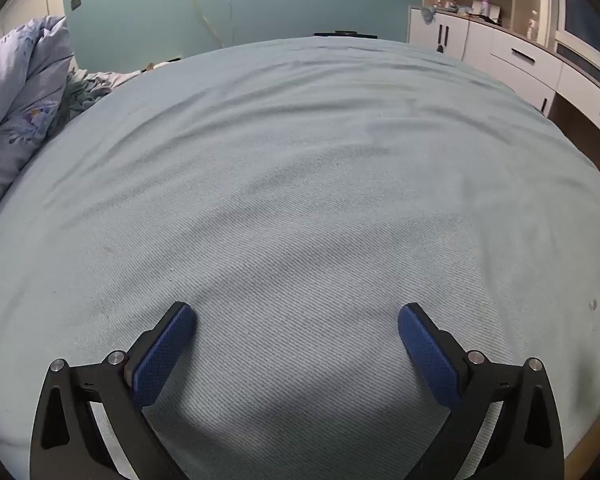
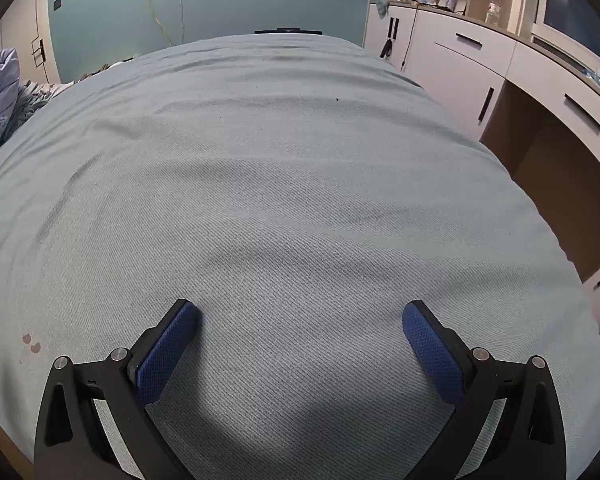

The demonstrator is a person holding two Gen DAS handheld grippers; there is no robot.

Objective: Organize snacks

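No snack shows in either view. My left gripper (image 1: 298, 316) hangs open over a pale blue bedsheet (image 1: 300, 160), its blue pads (image 1: 160, 360) spread wide with nothing between them. In the right wrist view my right gripper (image 2: 300, 314) is also open and bare above the same sheet (image 2: 280, 180), tilted down toward the bed. Both grippers are near the bed's front edge. Shadows of the grippers fall on the cloth just ahead of the fingers.
A bunched floral quilt (image 1: 16, 92) lies at the bed's left side. White cabinets with drawers (image 2: 500, 68) run along the right, with bottles and small items on top (image 2: 492, 8). A teal wall with cables (image 1: 216, 24) stands behind. Small reddish stains (image 2: 32, 343) mark the sheet.
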